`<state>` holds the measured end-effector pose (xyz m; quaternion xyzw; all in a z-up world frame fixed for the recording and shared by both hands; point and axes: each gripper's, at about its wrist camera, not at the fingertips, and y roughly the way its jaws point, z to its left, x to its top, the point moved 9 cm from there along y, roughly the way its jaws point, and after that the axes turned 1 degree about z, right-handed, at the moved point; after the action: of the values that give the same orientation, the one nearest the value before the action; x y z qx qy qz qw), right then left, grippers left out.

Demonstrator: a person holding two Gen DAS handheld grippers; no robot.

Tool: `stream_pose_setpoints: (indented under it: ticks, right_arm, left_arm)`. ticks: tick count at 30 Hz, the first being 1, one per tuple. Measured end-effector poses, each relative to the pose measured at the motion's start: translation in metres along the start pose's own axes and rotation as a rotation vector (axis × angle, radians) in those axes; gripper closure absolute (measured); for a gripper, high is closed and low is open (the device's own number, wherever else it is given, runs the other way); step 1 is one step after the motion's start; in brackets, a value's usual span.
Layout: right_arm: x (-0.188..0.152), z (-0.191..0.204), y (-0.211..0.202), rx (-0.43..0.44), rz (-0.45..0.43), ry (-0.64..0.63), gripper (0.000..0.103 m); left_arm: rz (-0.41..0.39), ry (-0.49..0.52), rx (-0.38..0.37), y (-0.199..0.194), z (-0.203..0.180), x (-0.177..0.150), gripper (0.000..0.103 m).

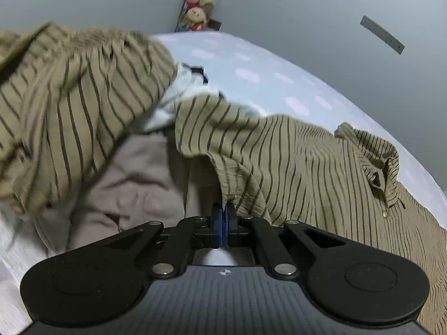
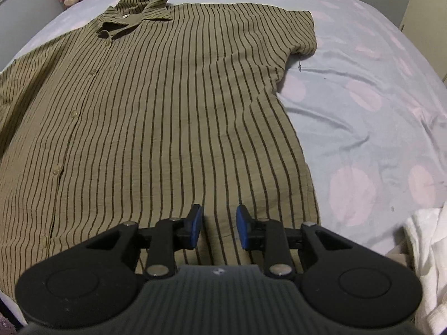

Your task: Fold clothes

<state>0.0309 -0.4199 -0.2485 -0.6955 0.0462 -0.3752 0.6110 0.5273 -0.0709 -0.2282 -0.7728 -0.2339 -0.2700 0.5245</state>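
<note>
Left claw (image 1: 223, 212) pinches the striped shirt (image 1: 279, 162); right claw (image 2: 218, 223) hovers spread above it.

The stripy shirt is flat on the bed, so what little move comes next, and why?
Probably the right gripper closes on the striped shirt. Its jaws stand open over the hem, pinching nothing, while the left gripper is already shut on the shirt's edge. A fold likely needs both corners held.
</note>
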Motion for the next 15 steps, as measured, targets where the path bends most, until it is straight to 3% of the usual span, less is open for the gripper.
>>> stream_pose_setpoints:
  ticks: [5, 8, 15]
  right_arm:
    - [0.0, 0.0, 0.001, -0.034, 0.012, -0.016, 0.073]
    - [0.0, 0.002, 0.003, -0.048, 0.019, -0.028, 0.073]
    - [-0.002, 0.002, 0.003, -0.052, 0.028, -0.025, 0.073]
  left_arm:
    - [-0.07, -0.019, 0.031, -0.021, 0.012, 0.024, 0.103]
    - [-0.112, -0.008, 0.087, -0.03, 0.026, 0.037, 0.103]
    - [-0.104, -0.021, 0.181, -0.021, 0.055, 0.041, 0.103]
